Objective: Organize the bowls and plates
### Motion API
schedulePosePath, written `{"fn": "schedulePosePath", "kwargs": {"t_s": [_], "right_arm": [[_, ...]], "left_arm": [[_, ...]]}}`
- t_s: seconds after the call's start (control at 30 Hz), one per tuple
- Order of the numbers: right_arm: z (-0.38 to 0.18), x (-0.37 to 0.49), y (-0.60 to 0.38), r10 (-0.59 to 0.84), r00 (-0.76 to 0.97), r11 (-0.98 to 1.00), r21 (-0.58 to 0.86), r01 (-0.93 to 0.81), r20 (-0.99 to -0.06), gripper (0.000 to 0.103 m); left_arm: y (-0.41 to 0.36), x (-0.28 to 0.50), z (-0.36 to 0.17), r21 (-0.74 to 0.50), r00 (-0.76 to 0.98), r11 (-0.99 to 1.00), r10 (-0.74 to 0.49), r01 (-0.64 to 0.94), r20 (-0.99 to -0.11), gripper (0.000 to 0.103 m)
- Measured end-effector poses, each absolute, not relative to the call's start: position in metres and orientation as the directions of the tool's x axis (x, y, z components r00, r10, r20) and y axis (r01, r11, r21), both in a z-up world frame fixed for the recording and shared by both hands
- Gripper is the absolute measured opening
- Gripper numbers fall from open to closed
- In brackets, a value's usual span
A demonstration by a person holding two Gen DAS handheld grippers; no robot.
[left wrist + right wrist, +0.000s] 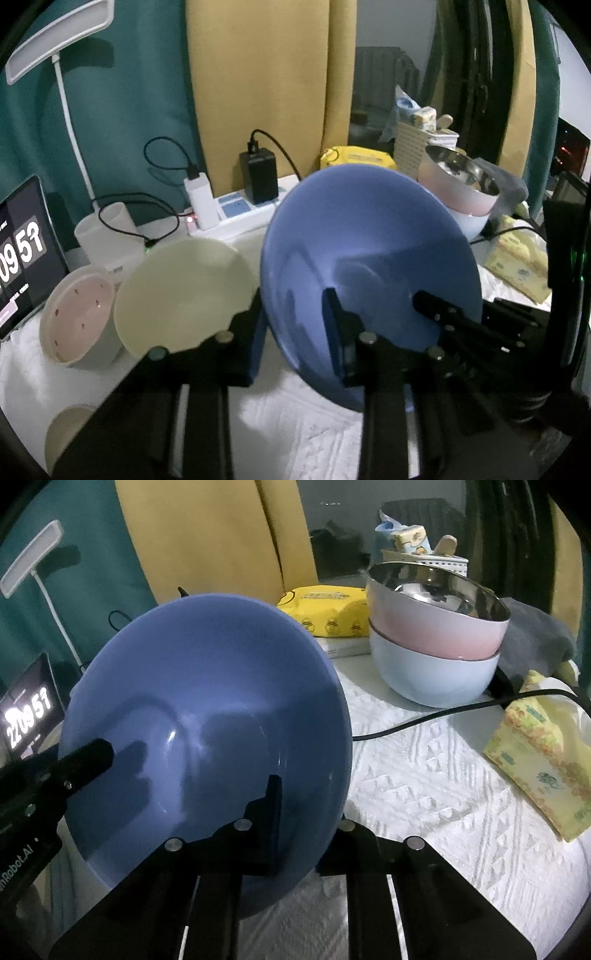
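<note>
A large blue bowl (369, 258) is held tilted above the white cloth, its inside facing both cameras; it also shows in the right wrist view (207, 709). My left gripper (295, 325) is shut on its left rim, one finger inside, one outside. My right gripper (306, 812) is shut on its right rim the same way. A pale green bowl (184, 291) and a pink-lined bowl (77, 314) stand at the left. A pink steel-lined bowl (436, 624) sits stacked in a light blue bowl (432, 679) at the back right.
A tablet with a clock (22, 254), a white lamp (59, 37), a white cup (107, 232) and a power strip with chargers (236, 210) line the back. A tissue pack (543, 753), a black cable (443, 716) and a yellow wipes pack (328, 609) lie at the right.
</note>
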State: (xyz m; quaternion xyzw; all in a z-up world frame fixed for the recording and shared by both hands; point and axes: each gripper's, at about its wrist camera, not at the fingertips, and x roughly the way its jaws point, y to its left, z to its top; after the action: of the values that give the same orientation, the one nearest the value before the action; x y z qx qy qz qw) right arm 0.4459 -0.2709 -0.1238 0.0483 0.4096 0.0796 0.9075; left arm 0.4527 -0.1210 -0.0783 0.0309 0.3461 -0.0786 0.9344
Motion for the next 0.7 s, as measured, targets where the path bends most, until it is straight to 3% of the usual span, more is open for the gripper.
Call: {"fn": "schedulePosePath", "kwargs": {"t_s": [0.7], "right_arm": [[-0.097,0.406,-0.283,0.181,0.678,0.982,0.165,-0.089,-0.713,0.015]], "left_arm": [[-0.118,0.398,-0.058,-0.027,0.767,0.982,-0.161,0.185,-0.621,0.027]]}}
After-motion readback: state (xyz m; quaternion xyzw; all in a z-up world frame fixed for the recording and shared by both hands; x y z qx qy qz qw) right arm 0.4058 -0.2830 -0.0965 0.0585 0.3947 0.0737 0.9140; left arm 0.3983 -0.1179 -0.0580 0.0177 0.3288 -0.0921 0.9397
